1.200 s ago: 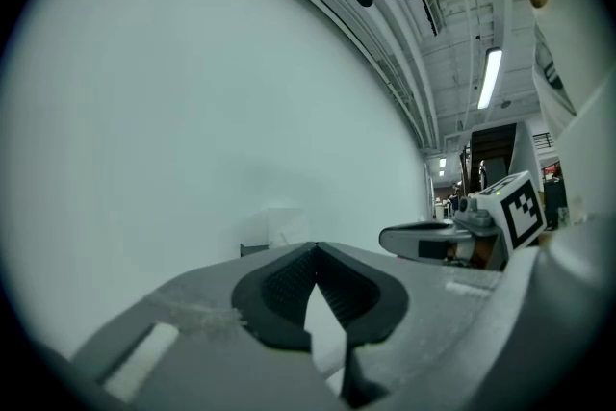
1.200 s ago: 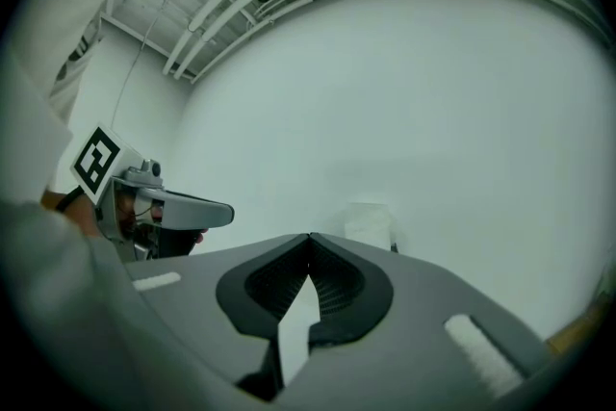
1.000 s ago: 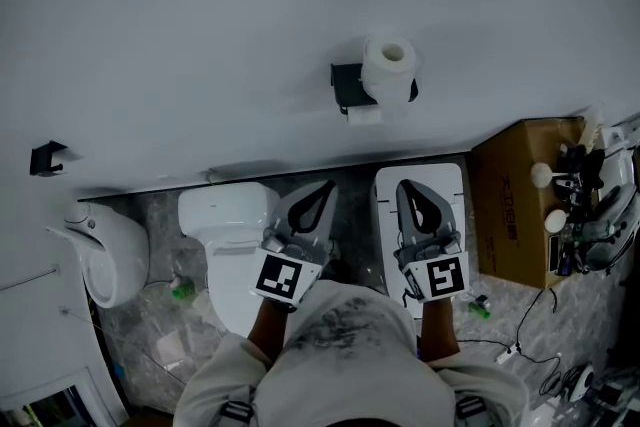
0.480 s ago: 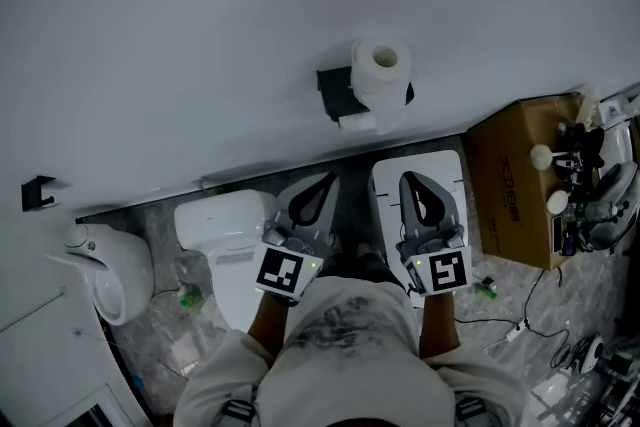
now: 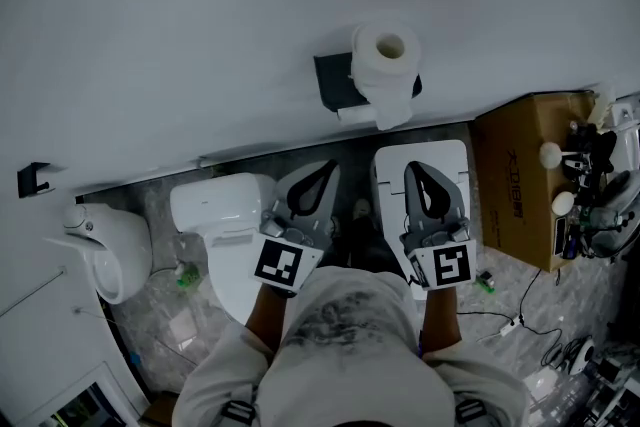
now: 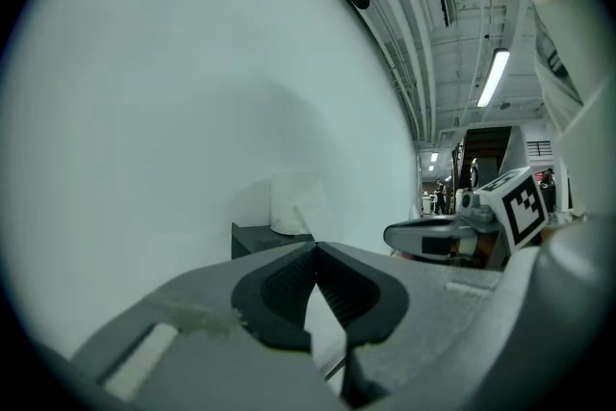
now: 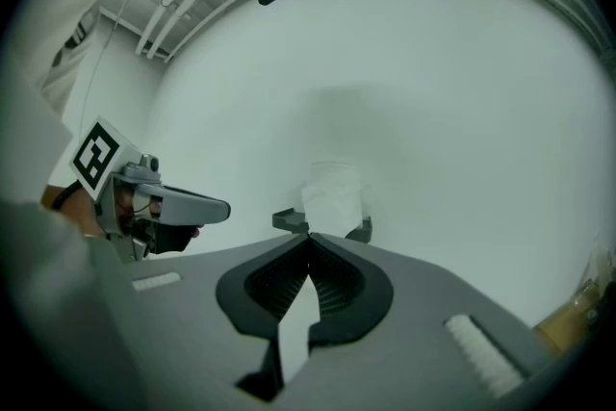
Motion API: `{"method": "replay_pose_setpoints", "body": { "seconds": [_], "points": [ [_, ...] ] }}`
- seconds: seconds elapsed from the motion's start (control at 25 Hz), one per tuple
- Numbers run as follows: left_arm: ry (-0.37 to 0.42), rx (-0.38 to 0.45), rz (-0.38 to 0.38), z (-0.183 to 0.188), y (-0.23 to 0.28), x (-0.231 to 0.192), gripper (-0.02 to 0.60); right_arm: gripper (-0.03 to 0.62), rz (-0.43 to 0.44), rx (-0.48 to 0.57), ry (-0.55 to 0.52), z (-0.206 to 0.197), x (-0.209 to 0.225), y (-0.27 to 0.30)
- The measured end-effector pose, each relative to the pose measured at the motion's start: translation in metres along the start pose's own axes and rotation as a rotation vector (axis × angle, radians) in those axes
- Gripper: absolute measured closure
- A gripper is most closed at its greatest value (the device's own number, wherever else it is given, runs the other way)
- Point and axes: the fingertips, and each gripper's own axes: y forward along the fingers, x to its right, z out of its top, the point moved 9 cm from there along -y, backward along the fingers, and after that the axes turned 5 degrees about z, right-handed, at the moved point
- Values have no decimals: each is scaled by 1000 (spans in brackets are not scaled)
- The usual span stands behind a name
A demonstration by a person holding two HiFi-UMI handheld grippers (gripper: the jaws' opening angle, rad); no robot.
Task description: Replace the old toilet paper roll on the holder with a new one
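Toilet paper roll [image 5: 385, 65] sits on the wall holder [image 5: 335, 80]; swap not started, I'd say; my left gripper [image 5: 328, 169] and right gripper [image 5: 413, 169] are below the holder, well apart from it, both pinched closed, empty; no new roll visible
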Motion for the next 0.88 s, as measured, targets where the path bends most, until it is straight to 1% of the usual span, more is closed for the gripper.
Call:
{"method": "replay_pose_setpoints", "body": {
  "seconds": [0.08,0.24,0.56,0.88],
  "points": [
    [-8,-10,15,-4,5,-3,578,592,9,4,-4,-6,5,5],
    [-6,-30,37,-13,17,-9,578,592,34,-26,8,-14,11,13],
    [-1,-50,42,-28,35,-17,578,592,47,-67,15,-34,20,26],
    [24,-61,40,-47,50,-22,578,592,-19,-59,33,-61,40,32]
  ]
}}
